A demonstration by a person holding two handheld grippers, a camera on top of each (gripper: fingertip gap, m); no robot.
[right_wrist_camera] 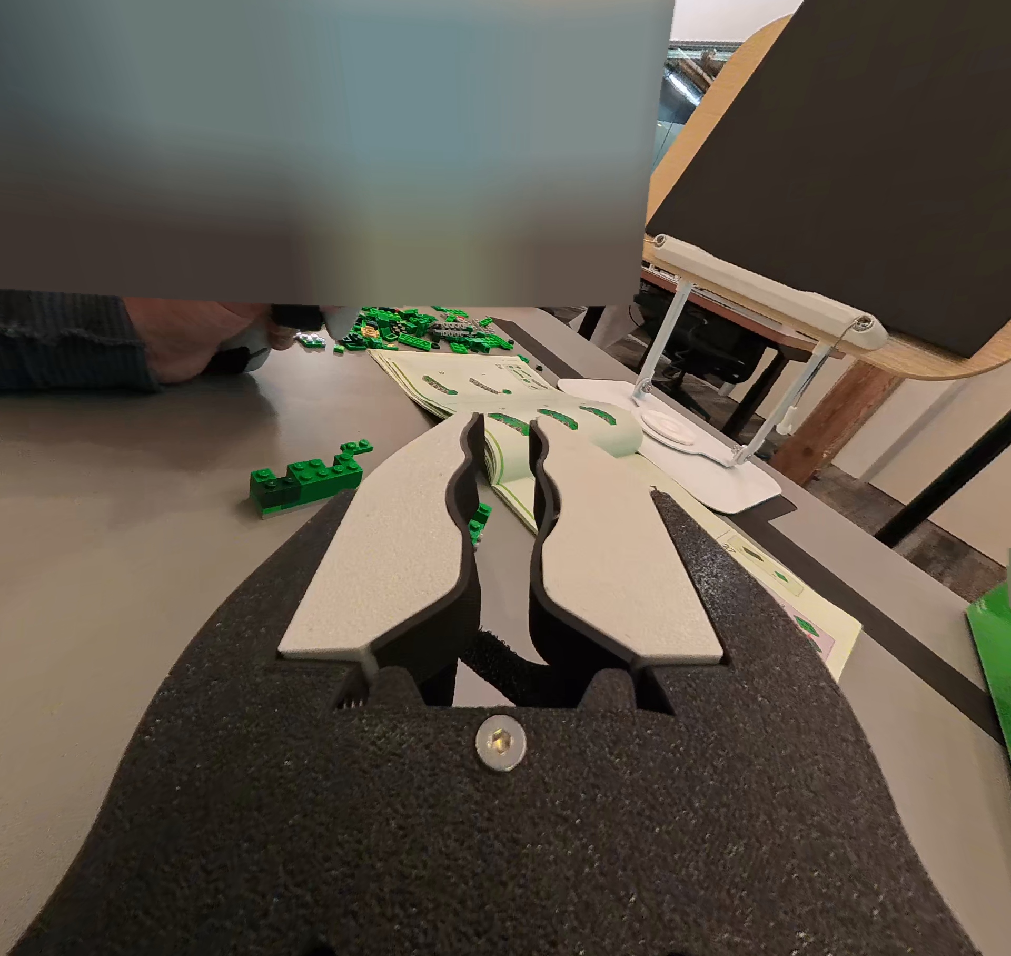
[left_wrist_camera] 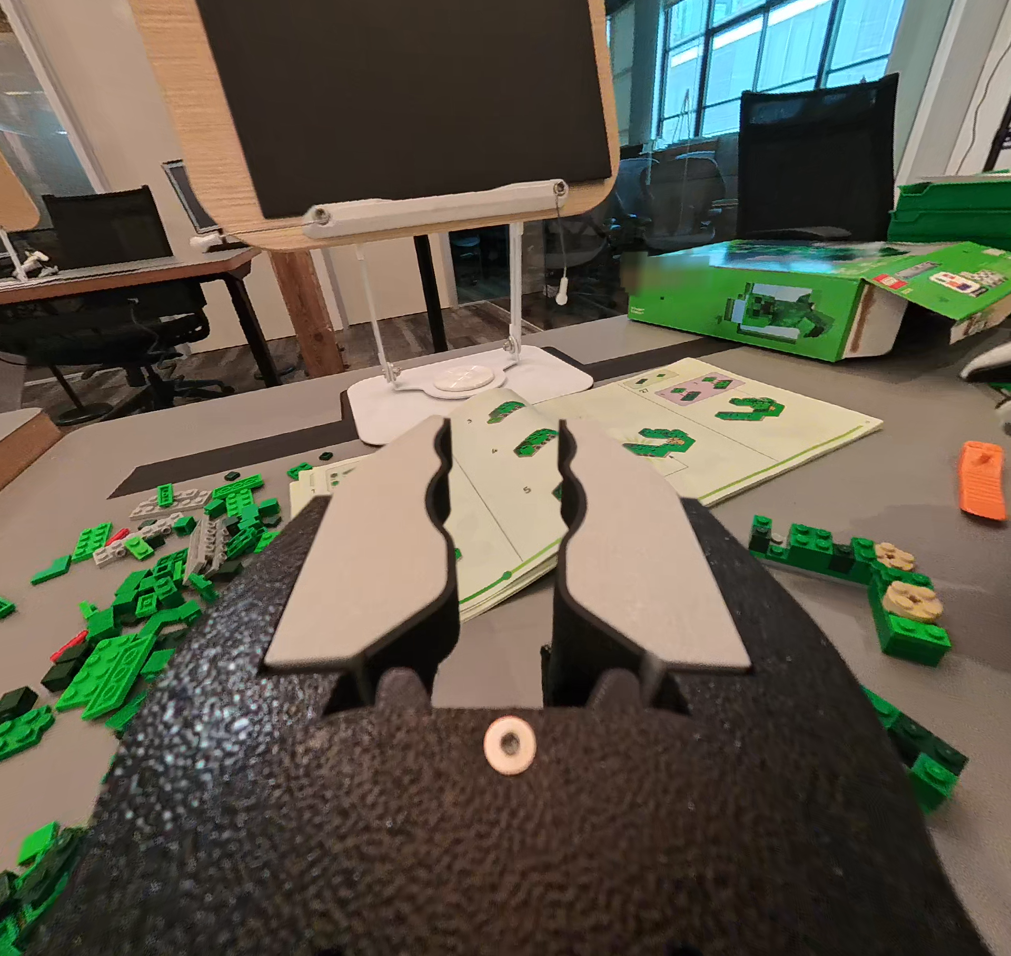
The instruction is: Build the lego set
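**Both grippers idle over a half-built Lego set**

The left gripper point(left_wrist_camera: 504, 437) hangs above the open instruction booklet point(left_wrist_camera: 645, 437) at the middle of the grey surface point(left_wrist_camera: 820, 683), its jaws parted by a narrow gap and holding nothing. The right gripper point(right_wrist_camera: 506, 432) points at the same booklet from the other side, jaws likewise slightly apart and empty.

One curved green sub-assembly point(left_wrist_camera: 853, 574), topped by two tan round pieces, lies beside the booklet toward the surface's right edge; a second green brick cluster point(left_wrist_camera: 919, 749) sits nearer the front edge, partly hidden by the gripper body. One loose brick pile point(left_wrist_camera: 153, 574), mostly green with some grey and a few red pieces, spreads along the left side; too many to count. One orange brick separator point(left_wrist_camera: 982, 481) rests by the right edge, one green set box point(left_wrist_camera: 793, 300) at the far right corner, and one white stand point(left_wrist_camera: 470, 382) at the far edge carries a dark panel.

The step in hand looks like checking the page before picking a part. Done well, that means matching shape and colour in the pile first, then pinching a single brick by its sides without dragging its neighbours.
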